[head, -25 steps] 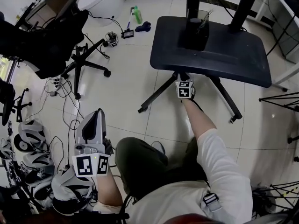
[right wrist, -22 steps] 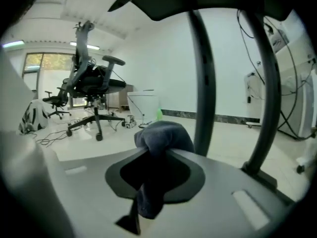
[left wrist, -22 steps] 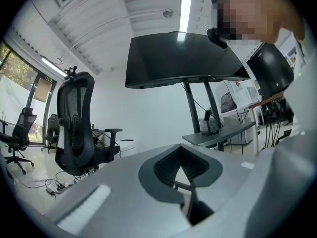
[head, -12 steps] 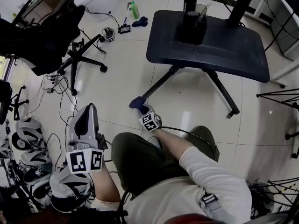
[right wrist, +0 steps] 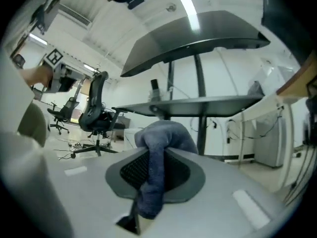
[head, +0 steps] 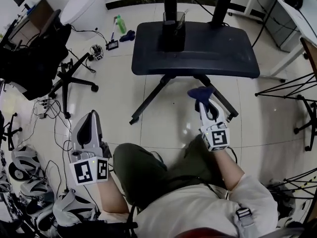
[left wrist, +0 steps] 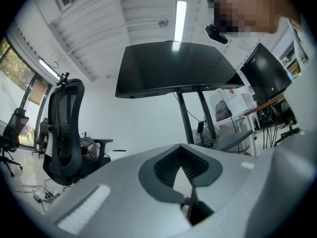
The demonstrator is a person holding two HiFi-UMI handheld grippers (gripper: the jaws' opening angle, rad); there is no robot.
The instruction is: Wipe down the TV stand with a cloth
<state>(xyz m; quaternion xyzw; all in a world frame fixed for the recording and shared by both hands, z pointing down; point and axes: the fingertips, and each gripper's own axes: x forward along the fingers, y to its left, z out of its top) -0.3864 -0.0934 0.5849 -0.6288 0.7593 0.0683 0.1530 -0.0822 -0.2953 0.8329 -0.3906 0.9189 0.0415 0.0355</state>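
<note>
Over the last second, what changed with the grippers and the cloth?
The right gripper was at the front edge of the black TV stand shelf. It pulled back toward the knee, then swung out to the right. It is now near the stand's black metal leg, shut on the dark blue cloth. The left gripper stayed by the left knee, shut and empty.

No lettering, label, brand or number can be read in any view.
</note>
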